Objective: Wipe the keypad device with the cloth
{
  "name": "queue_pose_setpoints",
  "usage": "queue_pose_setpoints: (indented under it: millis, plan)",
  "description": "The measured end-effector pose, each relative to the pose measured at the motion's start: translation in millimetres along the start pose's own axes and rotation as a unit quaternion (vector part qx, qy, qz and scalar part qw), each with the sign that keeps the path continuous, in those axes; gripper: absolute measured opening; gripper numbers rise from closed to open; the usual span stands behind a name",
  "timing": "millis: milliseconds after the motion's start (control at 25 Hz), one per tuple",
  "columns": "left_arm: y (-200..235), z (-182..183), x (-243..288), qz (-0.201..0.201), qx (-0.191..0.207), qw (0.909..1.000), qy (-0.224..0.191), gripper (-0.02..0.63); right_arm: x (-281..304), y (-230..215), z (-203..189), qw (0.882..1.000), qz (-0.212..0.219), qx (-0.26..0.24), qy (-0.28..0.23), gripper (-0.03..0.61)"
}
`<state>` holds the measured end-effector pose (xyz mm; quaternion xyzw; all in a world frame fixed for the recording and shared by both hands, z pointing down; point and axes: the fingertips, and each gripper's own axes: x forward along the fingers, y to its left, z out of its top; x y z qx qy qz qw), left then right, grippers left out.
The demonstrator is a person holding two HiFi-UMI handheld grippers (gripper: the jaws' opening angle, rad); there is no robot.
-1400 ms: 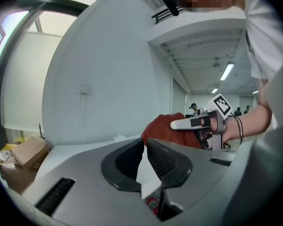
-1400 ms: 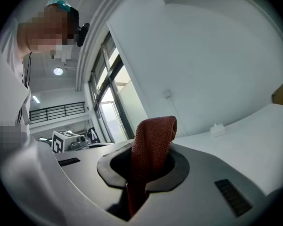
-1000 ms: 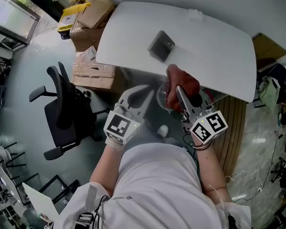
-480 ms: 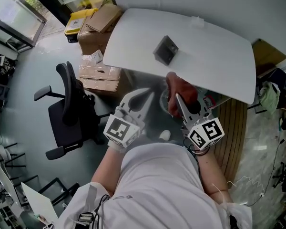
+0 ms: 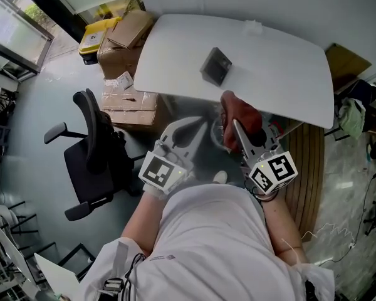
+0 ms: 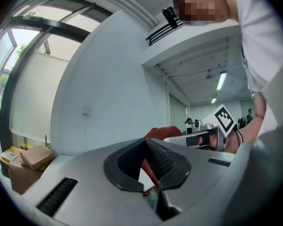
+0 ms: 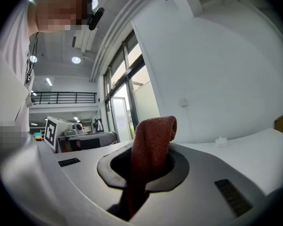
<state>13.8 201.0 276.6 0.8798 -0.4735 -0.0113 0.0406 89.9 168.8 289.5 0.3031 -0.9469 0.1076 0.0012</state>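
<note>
- The cloth (image 7: 152, 142) is rust-red with a coarse, nubbly weave; it stands up in a folded strip, and its top curls over
- The right gripper (image 5: 235, 125) is clamped on that strip, with smooth pale-grey jaws and dark ribbed pads pinching it
- The left gripper (image 6: 144, 142) has its jaws closed tip to tip with nothing between them; the red seen in the gap below the tips lies beyond
- The keypad device (image 5: 215, 66) is a small dark-grey square block that lies alone on the table (image 5: 288, 61), apart from both grippers
- The table is glossy white with rounded corners
- Only the head view shows the device, the black office chair (image 5: 91, 149) and the stacked cardboard boxes (image 5: 125, 33)
- Only the right gripper view shows the cloth's weave up close
- The left gripper view takes in the other gripper's marker cube (image 6: 225, 119) from the side
</note>
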Motion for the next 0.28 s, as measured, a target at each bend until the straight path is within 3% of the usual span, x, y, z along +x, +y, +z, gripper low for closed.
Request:
queue_pose_setpoints:
  millis: [280]
  plan:
    - [8.1,-15.1,-5.0,-0.019,-0.007,0.9998,0.0,0.012,6.7,6.3,-17.7,1.0,-0.002,-0.009,0.007,0.053]
